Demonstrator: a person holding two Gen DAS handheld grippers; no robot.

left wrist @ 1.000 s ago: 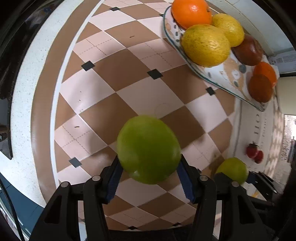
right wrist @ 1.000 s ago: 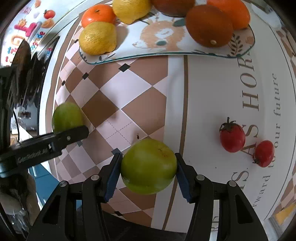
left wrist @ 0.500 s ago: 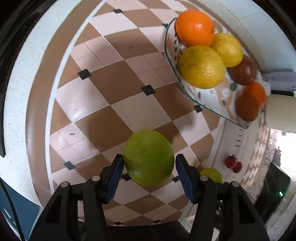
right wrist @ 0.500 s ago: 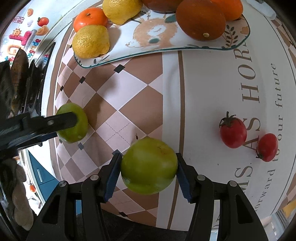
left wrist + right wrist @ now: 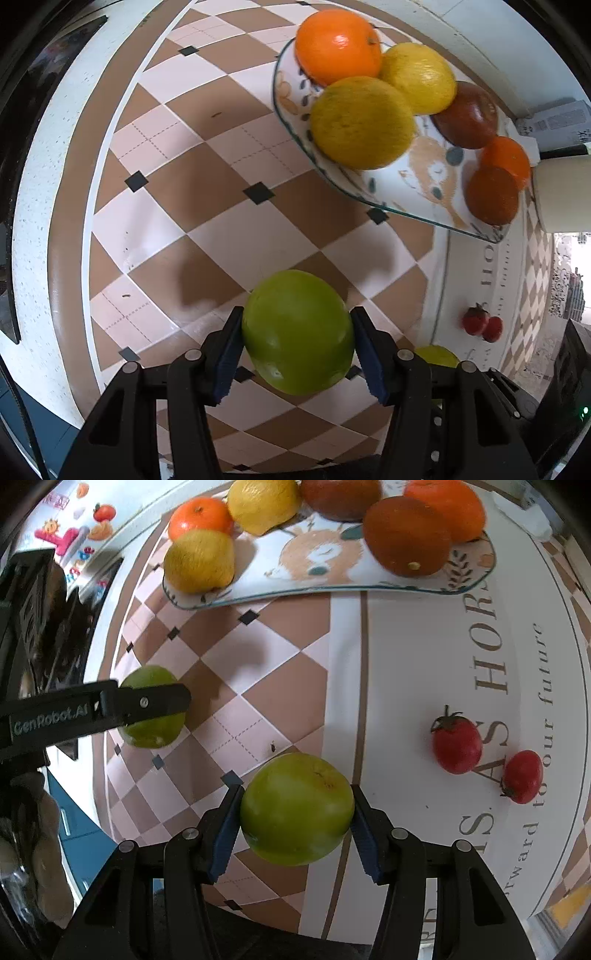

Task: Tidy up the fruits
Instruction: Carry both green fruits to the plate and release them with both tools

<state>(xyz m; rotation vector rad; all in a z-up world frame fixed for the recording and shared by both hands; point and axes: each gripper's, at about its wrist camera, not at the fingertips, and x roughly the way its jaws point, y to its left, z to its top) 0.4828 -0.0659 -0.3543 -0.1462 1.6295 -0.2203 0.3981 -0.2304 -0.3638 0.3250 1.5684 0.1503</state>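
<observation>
Above: two grippers, each clamped on green fruit.
Left gripper (image 5: 297, 350) grips one green apple (image 5: 297, 332); right gripper (image 5: 295, 825) grips another apple (image 5: 296, 808), short of the plate (image 5: 332, 587).

Two green fruits (image 5: 297, 808) (image 5: 151, 707), two tomatoes (image 5: 457, 744) (image 5: 522, 776), seemingly six plated fruits (image 5: 199, 561).

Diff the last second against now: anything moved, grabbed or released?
Left gripper, carrying its green fruit, moved closer to the plate. Nothing grabbed or released. Right gripper still clamps its green fruit; plate fruit and both tomatoes unmoved.
</observation>
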